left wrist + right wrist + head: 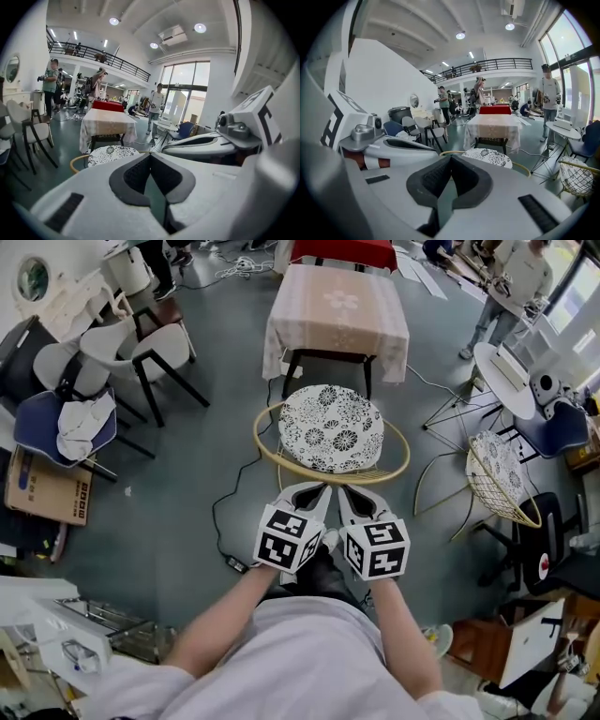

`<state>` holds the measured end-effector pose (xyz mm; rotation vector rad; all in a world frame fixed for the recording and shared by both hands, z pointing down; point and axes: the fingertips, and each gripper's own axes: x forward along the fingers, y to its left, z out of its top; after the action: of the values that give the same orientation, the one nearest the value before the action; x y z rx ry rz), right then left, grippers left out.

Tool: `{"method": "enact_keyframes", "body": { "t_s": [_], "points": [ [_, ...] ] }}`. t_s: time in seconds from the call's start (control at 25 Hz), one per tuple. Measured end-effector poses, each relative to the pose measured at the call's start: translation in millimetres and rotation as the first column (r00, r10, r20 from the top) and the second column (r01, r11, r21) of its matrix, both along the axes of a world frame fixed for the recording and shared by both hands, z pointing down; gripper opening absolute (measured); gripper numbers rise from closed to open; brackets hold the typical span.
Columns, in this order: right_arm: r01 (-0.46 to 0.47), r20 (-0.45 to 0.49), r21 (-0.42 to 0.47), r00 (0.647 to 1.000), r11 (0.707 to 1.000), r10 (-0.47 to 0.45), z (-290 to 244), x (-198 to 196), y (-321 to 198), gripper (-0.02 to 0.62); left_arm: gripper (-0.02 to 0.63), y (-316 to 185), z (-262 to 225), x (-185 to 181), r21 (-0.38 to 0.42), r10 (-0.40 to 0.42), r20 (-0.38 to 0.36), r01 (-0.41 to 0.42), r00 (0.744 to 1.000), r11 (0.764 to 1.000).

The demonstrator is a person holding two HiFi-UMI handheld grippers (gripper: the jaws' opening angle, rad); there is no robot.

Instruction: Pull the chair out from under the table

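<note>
Your left gripper (317, 489) and right gripper (349, 491) sit side by side, jaws squeezed shut on nothing. The round yellow-rimmed chair with a black-and-white flower cushion (331, 427) stands just beyond them, near the cloth-covered table (337, 315).

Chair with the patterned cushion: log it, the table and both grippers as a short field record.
chair: round patterned cushion, curved wooden rim, standing on the floor
table: pale cloth over it, just beyond the chair
chair vs table: seat looks out in front of the table, not tucked under
left gripper: jaws together, nothing between them
right gripper: jaws together, nothing between them
gripper placement: side by side at the chair's near rim; contact cannot be told
</note>
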<state>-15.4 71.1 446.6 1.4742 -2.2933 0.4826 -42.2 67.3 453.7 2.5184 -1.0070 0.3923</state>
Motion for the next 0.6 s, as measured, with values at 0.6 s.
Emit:
{"method": "enact_keyframes", "body": {
  "t_s": [0.6],
  "points": [
    [-0.003, 0.003, 0.021, 1.000, 1.000, 0.003, -8.6, -5.0, 6.5, 0.002, 0.006, 5.3, -1.4, -2.5, -0.017, -0.017, 0.015, 0.017, 1.000, 1.000]
  ]
}}
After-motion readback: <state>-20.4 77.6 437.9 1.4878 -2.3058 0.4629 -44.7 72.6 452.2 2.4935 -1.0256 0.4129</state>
